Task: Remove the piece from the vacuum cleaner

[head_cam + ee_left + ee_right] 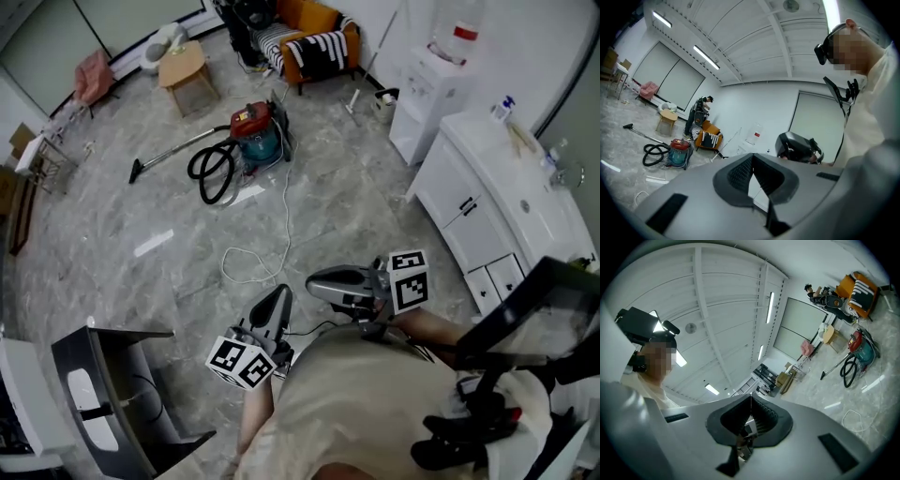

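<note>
On the far floor (141, 216), one vacuum cleaner (255, 131); nearby, two closed grippers (279, 294) (313, 281)

- Cream shirt (366, 412) with short sleeves, loose over the torso.
- Black headset (824, 48) above the shirt, boxy at the front.
- Left gripper (279, 293) beside the shirt's left edge: dark grey tapered shell, with a marker cube (241, 361) of black-and-white squares at the rear.
- Right gripper (312, 281) just ahead of the shirt: same grey rounded shell, with a second marker cube (409, 280) nearest the shirt.
- Up close: pale grey casing, black ribbed pads (740, 173) set in a dark collar, black rectangular slots (665, 213) on either side.
</note>
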